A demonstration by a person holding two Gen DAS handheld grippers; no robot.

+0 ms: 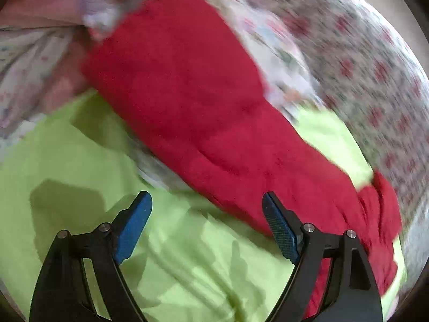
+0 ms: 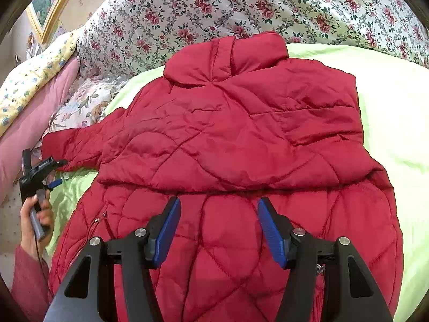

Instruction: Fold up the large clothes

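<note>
A red quilted jacket (image 2: 241, 134) lies spread on a lime-green sheet (image 2: 396, 123), collar (image 2: 228, 56) at the far end. One sleeve (image 2: 72, 147) sticks out to the left. My right gripper (image 2: 219, 201) hovers open above the jacket's lower half, and its pads (image 2: 166, 228) press on nothing. In the left wrist view, which is blurred, the sleeve (image 1: 201, 94) runs diagonally over the sheet (image 1: 80, 161). My left gripper (image 1: 206, 196) stands wide open above the green sheet beside the sleeve, with nothing between its fingers. It also shows at the sleeve's cuff as the left gripper (image 2: 40, 171), held by a hand (image 2: 37, 222).
A floral quilt (image 2: 241, 8) is heaped behind the jacket. A pink pillow (image 2: 29, 123) and a yellow flowered cover (image 2: 32, 75) lie at the left. A gold-framed picture (image 2: 51, 0) hangs on the wall beyond. Green sheet stretches out to the jacket's right.
</note>
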